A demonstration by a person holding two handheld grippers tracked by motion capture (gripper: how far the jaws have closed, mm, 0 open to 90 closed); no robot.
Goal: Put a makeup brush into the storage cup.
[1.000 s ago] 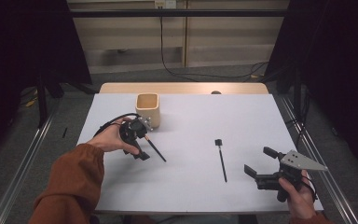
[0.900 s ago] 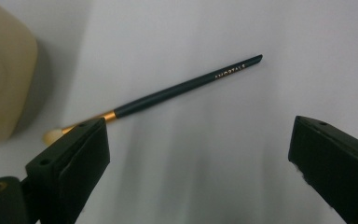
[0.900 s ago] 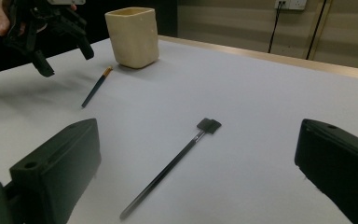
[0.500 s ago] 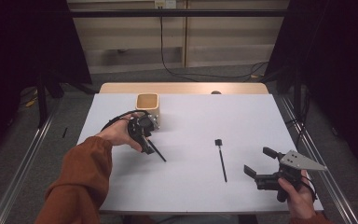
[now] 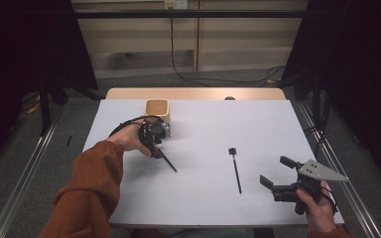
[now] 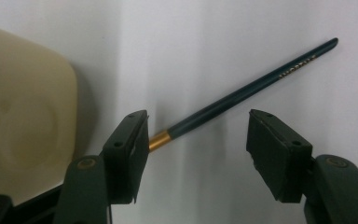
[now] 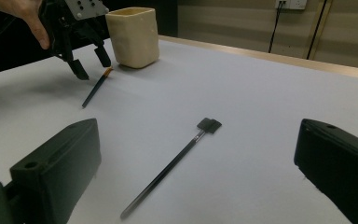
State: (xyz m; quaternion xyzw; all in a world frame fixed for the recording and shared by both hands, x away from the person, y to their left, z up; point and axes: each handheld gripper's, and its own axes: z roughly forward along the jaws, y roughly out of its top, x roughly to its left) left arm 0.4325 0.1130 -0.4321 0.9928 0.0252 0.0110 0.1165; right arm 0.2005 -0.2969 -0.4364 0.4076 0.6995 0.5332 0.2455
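While cup [image 5: 158, 110] crowds brush [image 6: 242, 93] — seemingly untouched.

The left gripper [image 6: 196, 154] looks down on a white table surface [image 6: 223, 42], its two black jaws rising from the bottom edge with a wide gap between them. They have just been closing. A dark green brush handle [image 6: 256, 86] lies slantwise on the surface, running from the upper right down toward the left jaw. Its gold ferrule [image 6: 159, 140] sits just beside the inner face of that jaw; contact cannot be told. The right jaw stands well apart from the handle. At the left edge is a cream container [image 6: 23, 112], close to the left jaw.
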